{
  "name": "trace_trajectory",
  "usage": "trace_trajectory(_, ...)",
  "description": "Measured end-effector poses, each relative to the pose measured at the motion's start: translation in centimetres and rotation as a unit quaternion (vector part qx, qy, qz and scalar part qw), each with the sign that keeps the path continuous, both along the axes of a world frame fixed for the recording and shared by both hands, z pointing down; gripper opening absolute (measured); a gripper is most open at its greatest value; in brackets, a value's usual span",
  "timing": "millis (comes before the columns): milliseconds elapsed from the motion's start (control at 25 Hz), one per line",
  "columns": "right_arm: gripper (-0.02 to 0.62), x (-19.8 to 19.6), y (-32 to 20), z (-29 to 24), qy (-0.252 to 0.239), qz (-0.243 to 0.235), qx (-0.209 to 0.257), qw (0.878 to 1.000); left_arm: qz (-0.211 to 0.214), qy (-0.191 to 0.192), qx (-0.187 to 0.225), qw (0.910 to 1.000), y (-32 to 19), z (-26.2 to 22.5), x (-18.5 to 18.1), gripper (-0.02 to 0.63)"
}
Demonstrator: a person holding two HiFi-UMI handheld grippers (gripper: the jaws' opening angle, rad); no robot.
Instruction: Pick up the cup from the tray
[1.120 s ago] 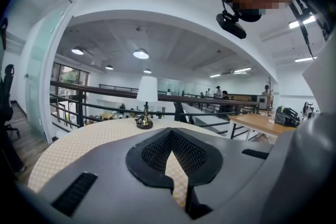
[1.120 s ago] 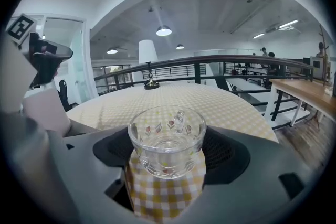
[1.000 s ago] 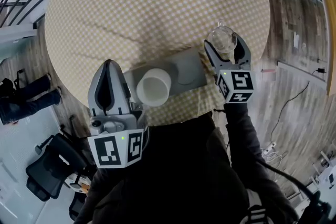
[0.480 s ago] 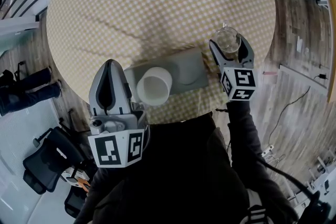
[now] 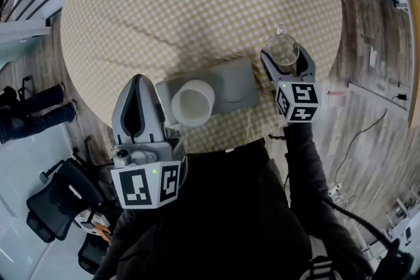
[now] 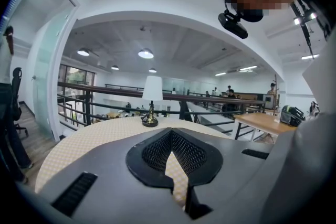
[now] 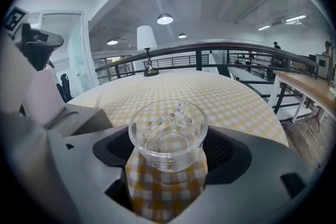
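A clear glass cup (image 5: 282, 49) is held off the right end of the grey tray (image 5: 235, 84), with my right gripper (image 5: 283, 54) shut on it. In the right gripper view the glass cup (image 7: 168, 134) sits between the jaws over the checked cloth, and the tray (image 7: 79, 118) lies to its left. Whether the cup touches the cloth cannot be told. A white cup (image 5: 192, 103) stands on the tray's left half. My left gripper (image 5: 136, 80) is at the table's near left edge beside the tray. Its fingertips meet, with nothing between them (image 6: 170, 131).
The round table (image 5: 197, 3) carries a yellow checked cloth. A small lamp (image 6: 151, 94) with a white shade stands at its far side, also seen as the lamp (image 7: 147, 42) in the right gripper view. A railing (image 7: 236, 60) runs beyond the table. Black chairs (image 5: 56, 197) stand on the floor at the left.
Almost nothing. My right gripper still holds the glass cup beside the tray's right end, shifted only slightly. The left gripper has not moved.
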State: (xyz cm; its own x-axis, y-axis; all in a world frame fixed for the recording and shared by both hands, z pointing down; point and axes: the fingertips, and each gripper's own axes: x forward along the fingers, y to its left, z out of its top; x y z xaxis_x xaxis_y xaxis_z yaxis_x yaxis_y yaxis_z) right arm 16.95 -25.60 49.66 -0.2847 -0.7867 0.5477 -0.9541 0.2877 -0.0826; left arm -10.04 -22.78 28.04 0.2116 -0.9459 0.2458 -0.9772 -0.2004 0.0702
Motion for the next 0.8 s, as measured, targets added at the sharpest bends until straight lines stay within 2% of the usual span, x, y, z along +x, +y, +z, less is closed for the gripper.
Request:
trace_trajectory(520,0.357,0.6,2.1,-0.9,-0.015,0.019,-0.012,1.0,-0.007,0.005,0.011,0.9999,1.1,-0.4,-1.3,0.002)
trace_trajectory(800,0.357,0.9,6.2,-4.5,-0.024,0.039,0.031,0.998,0.007,0.013,0.027,0.9995,2.2,-0.8,-0.8,0.002)
